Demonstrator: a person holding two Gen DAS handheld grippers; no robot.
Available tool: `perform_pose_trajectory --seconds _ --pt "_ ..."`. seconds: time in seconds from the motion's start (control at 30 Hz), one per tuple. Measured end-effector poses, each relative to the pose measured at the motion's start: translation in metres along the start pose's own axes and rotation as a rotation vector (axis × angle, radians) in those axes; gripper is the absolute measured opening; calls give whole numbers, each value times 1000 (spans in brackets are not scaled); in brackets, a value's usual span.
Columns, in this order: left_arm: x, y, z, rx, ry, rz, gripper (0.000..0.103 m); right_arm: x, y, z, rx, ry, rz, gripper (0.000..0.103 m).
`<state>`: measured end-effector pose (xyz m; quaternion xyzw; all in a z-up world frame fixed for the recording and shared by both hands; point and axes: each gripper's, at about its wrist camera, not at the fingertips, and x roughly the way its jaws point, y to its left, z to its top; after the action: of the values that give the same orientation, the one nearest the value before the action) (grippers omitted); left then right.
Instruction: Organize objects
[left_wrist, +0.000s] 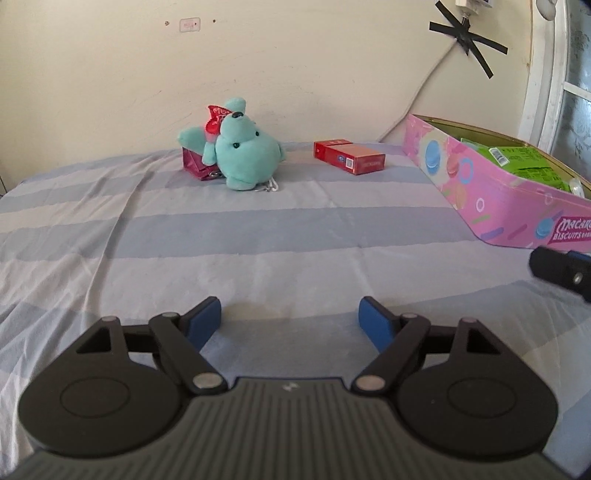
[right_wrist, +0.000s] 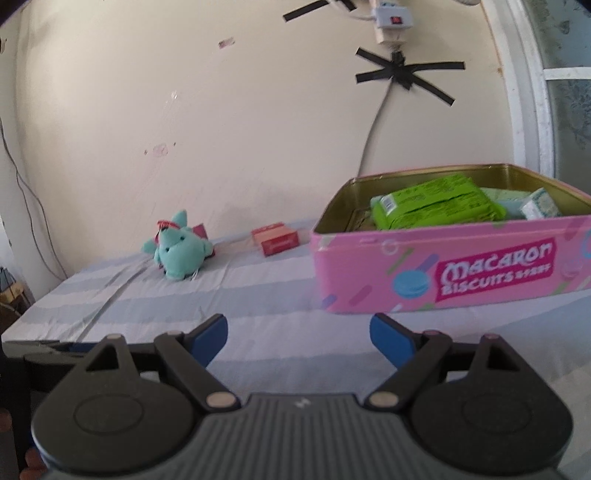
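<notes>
Striped sheet (left_wrist: 258, 229) covers the bed against a scuffed cream wall (left_wrist: 295, 74).

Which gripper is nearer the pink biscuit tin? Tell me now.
Right. The right gripper sits open just in front of the pink biscuit tin's front wall. The left gripper, also open, is off to the tin's left, over bare striped sheet.

Both the left gripper (left_wrist: 290, 314) and the right gripper (right_wrist: 298, 330) look alike: a ribbed dark grey body with a small white mark, two round black discs flanking it, black linkage arms with silver pivot pins, and blue-padded fingers (left_wrist: 202, 320).
</notes>
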<state>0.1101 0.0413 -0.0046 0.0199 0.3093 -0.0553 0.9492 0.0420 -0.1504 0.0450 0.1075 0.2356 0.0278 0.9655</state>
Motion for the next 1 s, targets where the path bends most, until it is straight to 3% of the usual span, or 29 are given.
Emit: perform_pose_trajectory --seconds 0.3,1.0 --pt "-5 5 -2 -28 -35 -34 83 8 3 -7 -4 26 2 88" --pt "-4 11 -2 -63 -30 -58 83 3 6 -9 -23 -2 36 91"
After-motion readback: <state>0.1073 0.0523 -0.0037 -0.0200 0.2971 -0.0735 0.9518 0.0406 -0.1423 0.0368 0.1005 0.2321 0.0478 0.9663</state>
